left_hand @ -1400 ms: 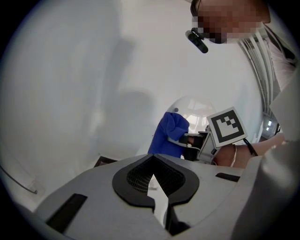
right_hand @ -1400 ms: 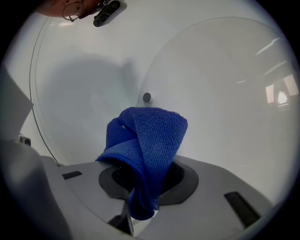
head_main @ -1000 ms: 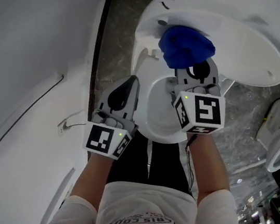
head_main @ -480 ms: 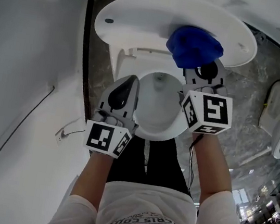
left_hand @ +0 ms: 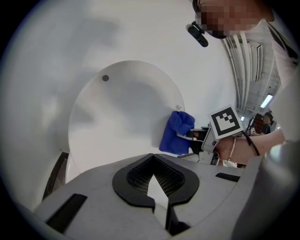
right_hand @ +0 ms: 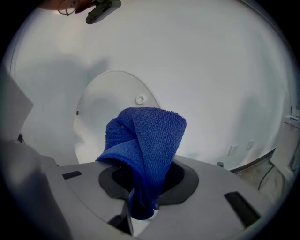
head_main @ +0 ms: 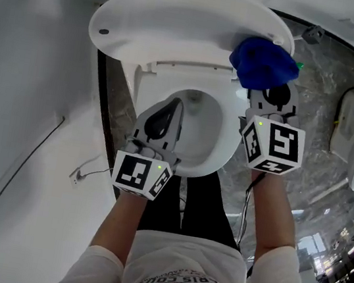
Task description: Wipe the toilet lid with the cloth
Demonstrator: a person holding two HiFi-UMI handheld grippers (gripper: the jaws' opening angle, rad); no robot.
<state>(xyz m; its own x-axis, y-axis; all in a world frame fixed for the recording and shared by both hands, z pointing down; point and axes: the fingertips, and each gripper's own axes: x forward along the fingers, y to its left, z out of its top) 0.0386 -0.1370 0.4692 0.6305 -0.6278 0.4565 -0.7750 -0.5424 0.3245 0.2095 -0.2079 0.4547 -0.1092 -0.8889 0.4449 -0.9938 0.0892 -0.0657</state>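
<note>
One blue terry cloth (head_main: 264, 63), bunched into thick folds, is pinched in the closed jaws of the right hand-held gripper (head_main: 269, 92) and pressed to the right edge of the single raised white toilet lid (head_main: 182, 25). The left hand-held gripper (head_main: 166, 114), jaws together and empty, hangs over the open toilet bowl (head_main: 214, 151).

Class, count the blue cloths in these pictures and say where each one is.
1. The cloth is clamped in the right gripper, at the right edge of the raised lid. The left gripper holds none. Others may be out of view.
</note>
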